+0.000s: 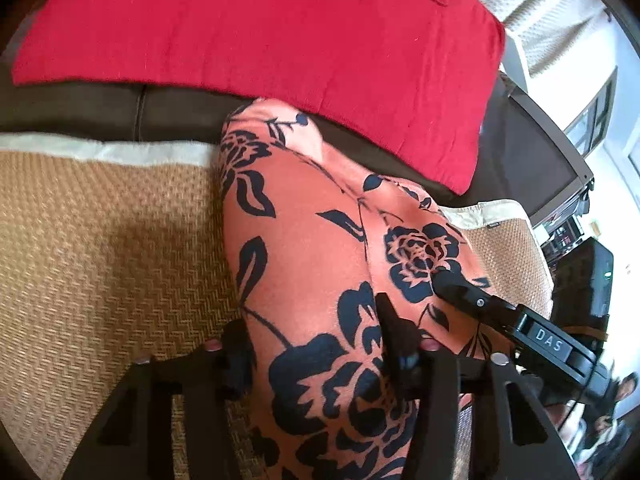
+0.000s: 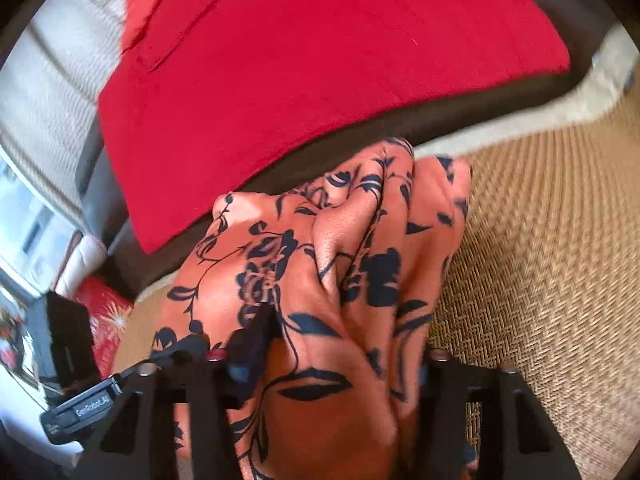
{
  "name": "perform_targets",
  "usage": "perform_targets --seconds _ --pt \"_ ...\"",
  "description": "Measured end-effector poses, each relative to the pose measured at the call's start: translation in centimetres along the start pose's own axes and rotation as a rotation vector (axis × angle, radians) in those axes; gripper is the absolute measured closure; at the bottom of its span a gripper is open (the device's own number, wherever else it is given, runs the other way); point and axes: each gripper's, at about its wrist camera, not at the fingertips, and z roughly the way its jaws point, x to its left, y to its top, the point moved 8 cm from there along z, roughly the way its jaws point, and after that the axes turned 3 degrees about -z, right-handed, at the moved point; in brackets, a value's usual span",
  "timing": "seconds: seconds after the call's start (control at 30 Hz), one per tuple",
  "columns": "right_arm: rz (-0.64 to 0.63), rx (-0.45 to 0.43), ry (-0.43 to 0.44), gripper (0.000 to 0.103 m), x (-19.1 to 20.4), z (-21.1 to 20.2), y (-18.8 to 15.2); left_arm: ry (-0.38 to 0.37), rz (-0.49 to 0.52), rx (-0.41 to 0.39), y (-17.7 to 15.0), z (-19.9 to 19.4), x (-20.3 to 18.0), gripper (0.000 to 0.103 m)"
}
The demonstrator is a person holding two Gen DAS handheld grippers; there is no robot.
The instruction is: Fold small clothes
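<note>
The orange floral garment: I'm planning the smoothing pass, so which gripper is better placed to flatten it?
Probably the left gripper: the orange floral garment lies smooth before it, while the cloth before the right gripper is bunched into folds.

Garment (image 1: 320, 240) on the mat (image 1: 100, 240) — cushion (image 1: 260, 28) behind it.

garment (image 1: 320, 240): salmon-orange with black roses, leaves and stems
cushion (image 1: 260, 36): plain bright red
mat (image 1: 100, 240): tan, woven herringbone, with a cream border
sofa (image 1: 120, 108): dark brown
grippers: black
cloth at left of right wrist view (image 2: 108, 312): red with white starbursts
</note>
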Motion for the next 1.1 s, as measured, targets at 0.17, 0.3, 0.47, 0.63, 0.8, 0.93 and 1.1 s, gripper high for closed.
perform_targets --seconds 0.17,0.3,0.47,0.63,0.8,0.93,1.1 --pt "-0.061 -0.048 -0.001 0.062 2.3 -1.8 -0.3 0.008 0.03 -0.053 0.1 -2.6 -1.0 0.057" --pt "-0.115 -0.102 0.001 0.063 4.9 -3.7 -0.4 0.014 0.058 -0.1 0.2 -5.4 -2.1 0.057" --pt "-0.141 -0.156 0.061 0.063 7.8 -6.0 -0.6 0.037 0.091 -0.161 -0.2 -9.7 -2.5 0.057" --pt "-0.168 -0.176 0.098 0.064 10.8 -7.2 -2.1 0.081 0.108 -0.194 -1.4 -12.5 -1.9 0.057" --pt "-0.193 -0.183 0.115 0.064 12.8 -7.8 -4.2 0.12 0.112 -0.195 -2.6 -14.0 -1.3 0.057" --pt "-0.189 -0.183 0.107 0.064 13.1 -7.8 -5.7 0.154 0.122 -0.176 -3.8 -13.9 -1.4 0.057" --pt "-0.168 -0.134 0.067 0.064 12.1 -6.1 -8.3 0.268 0.154 -0.087 -6.1 -11.6 0.6 0.054"
